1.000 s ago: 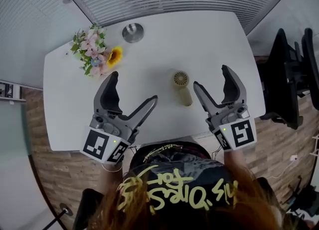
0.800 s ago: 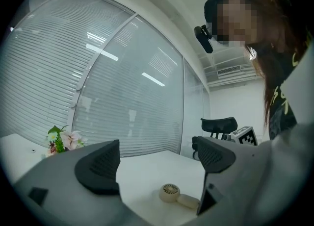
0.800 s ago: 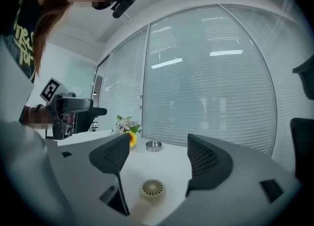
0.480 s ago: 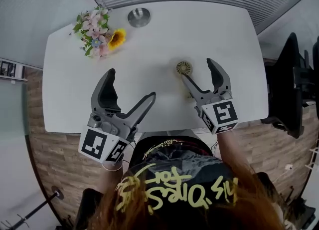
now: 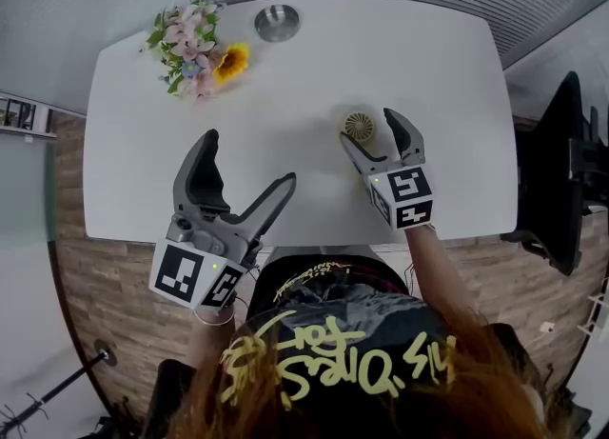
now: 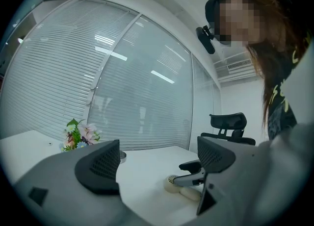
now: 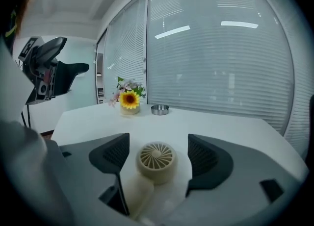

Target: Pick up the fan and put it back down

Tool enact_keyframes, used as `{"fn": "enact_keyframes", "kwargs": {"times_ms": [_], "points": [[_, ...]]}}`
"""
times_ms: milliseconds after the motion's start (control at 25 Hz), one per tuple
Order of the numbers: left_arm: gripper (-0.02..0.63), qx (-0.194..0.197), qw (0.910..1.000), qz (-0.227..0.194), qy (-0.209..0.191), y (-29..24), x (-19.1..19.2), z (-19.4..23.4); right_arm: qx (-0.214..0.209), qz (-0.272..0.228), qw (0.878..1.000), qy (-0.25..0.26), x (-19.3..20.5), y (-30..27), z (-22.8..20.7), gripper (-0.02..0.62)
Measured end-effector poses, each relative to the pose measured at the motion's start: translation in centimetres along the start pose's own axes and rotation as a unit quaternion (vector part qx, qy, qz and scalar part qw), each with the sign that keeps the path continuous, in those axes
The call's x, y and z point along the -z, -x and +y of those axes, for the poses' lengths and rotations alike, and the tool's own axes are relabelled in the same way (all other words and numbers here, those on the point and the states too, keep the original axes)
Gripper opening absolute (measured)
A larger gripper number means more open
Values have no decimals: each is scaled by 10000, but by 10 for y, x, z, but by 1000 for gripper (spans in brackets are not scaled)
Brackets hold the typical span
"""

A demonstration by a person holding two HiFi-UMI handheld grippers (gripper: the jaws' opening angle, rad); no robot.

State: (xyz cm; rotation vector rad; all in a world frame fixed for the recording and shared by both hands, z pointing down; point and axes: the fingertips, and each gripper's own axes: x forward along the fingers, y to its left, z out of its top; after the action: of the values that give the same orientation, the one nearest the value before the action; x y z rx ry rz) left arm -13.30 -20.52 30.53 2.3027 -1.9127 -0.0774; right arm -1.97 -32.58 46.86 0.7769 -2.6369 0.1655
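Observation:
A small cream hand-held fan [image 5: 359, 127] lies on the white table [image 5: 285, 94], its round grille facing up. My right gripper [image 5: 369, 133] is open, one jaw on each side of the fan [image 7: 156, 160], not touching it. The fan's handle runs back under the gripper and is partly hidden. My left gripper [image 5: 245, 166] is open and holds nothing; it hangs over the table's near edge, left of the fan. From the left gripper view the fan [image 6: 172, 184] lies low on the table under the right gripper [image 6: 192, 172].
A bunch of flowers with a sunflower [image 5: 198, 50] stands at the table's far left, and a round metal ashtray [image 5: 277, 23] sits beside it. A black office chair [image 5: 561, 180] stands off the right end. Window blinds run along the far side.
My right gripper has moved forward and to the left until its open jaws straddle the fan. The left gripper has hardly moved.

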Motion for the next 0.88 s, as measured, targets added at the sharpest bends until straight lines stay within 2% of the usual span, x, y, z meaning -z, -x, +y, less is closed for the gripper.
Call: {"fn": "enact_keyframes", "kwargs": {"times_ms": [240,480,880], "points": [[495,24,10000,13,-25,-5,-1,0,-141,418,9990,50,17,-16,5,357],[495,-21,10000,2,-37,-5,-3,3,-109,806,9966,97,35,-26,3,359],[495,-96,9999,-34,30,-6,-1,7,-47,988,9943,-386,43,-33,0,359]]}}
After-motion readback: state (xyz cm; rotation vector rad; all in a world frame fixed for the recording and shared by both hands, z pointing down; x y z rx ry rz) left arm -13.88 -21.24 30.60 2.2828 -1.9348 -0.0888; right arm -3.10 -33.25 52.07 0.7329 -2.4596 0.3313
